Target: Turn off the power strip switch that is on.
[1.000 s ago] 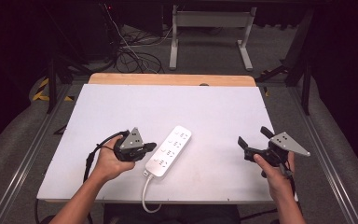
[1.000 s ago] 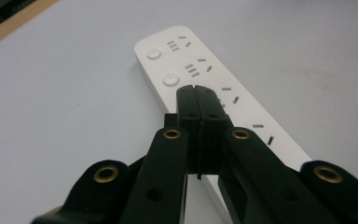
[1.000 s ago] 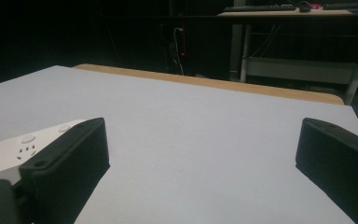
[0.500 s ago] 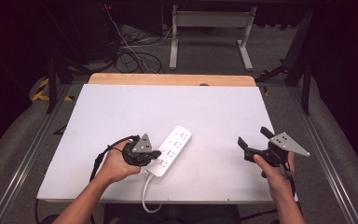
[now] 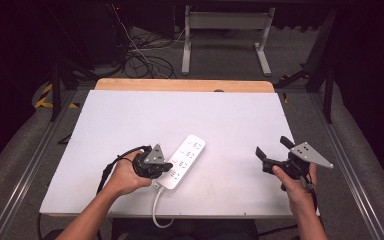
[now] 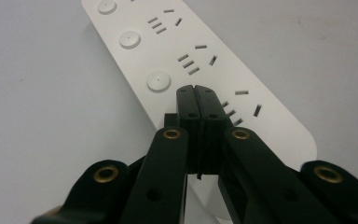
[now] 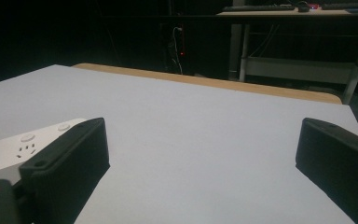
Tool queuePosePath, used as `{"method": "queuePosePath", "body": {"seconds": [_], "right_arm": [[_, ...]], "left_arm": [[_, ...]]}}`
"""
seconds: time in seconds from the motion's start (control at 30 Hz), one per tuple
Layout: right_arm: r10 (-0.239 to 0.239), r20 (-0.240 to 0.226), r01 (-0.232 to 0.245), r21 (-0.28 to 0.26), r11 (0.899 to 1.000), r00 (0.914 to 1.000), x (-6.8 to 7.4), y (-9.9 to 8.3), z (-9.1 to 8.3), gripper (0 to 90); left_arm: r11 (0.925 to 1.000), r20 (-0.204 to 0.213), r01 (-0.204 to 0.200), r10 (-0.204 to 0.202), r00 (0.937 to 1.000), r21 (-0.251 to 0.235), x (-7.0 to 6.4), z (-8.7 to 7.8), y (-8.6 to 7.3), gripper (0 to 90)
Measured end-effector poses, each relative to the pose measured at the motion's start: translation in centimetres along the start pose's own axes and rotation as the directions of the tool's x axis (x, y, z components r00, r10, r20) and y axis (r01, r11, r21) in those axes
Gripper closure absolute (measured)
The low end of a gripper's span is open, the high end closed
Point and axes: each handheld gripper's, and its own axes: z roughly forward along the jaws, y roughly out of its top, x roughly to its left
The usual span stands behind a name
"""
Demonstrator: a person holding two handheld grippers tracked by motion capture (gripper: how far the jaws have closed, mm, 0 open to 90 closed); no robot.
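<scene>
Forearms enter from the near edge of the white-topped table (image 5: 130, 115), each hand gripping a black two-jaw claw. The left hand (image 5: 125, 175) holds the left claw (image 5: 169, 165) low at the near end of the long white plastic power strip (image 5: 183, 161). In the left gripper view, the left claw (image 6: 196, 91) has its jaws pressed fully together with nothing between them, their tips over the power strip (image 6: 186, 51) close to the last group of socket slots and beside a round white button (image 6: 159, 81); whether the tips touch the surface cannot be told. The strip's white cord (image 5: 156, 210) runs off the near table edge and loops below it.

To the right, well apart from the strip, the right hand (image 5: 297, 187) holds the right claw (image 5: 270, 152) above bare table, a grey three-cornered plate (image 5: 310, 154) on top. Its jaws stand wide apart and hold nothing; in the right gripper view the power strip (image 7: 23, 144) lies just behind the left jaw.

The strip lies diagonally, its far end angled toward the table's middle. Farther off, a light wooden strip (image 5: 185, 85) edges the table's far side. Beyond it, tangled black cables (image 5: 145, 60) and a grey metal stand (image 5: 225, 40) sit on the dark floor.
</scene>
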Motion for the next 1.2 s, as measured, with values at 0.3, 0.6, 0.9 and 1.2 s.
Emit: {"method": "queuePosePath", "body": {"seconds": [0.3, 0.6, 0.9, 1.2], "right_arm": [[0.000, 0.001, 0.000, 0.001, 1.000, 1.0000, -0.03, 0.02, -0.10, 2.9], [0.003, 0.001, -0.003, -0.001, 1.000, 1.0000, -0.01, 0.03, -0.14, 2.9], [-0.002, 0.002, 0.002, -0.002, 1.000, 1.0000, 0.01, 0.08, -0.17, 2.9], [0.003, 0.003, -0.003, -0.007, 1.000, 1.0000, -0.02, 0.09, -0.19, 2.9]], "left_arm": [[0.9998, 0.007, 0.019, -0.019, 0.9998, -0.003, 0.08, 0.17, -0.15, 90.0], [0.9992, 0.018, 0.040, -0.040, 0.9990, -0.009, 0.26, 0.31, -0.35, 90.0], [0.9983, 0.028, 0.056, -0.056, 0.9981, -0.018, 0.32, 0.37, -0.46, 90.0], [0.9962, 0.034, 0.082, -0.081, 0.9961, -0.030, 0.20, 0.48, -0.57, 90.0]]}}
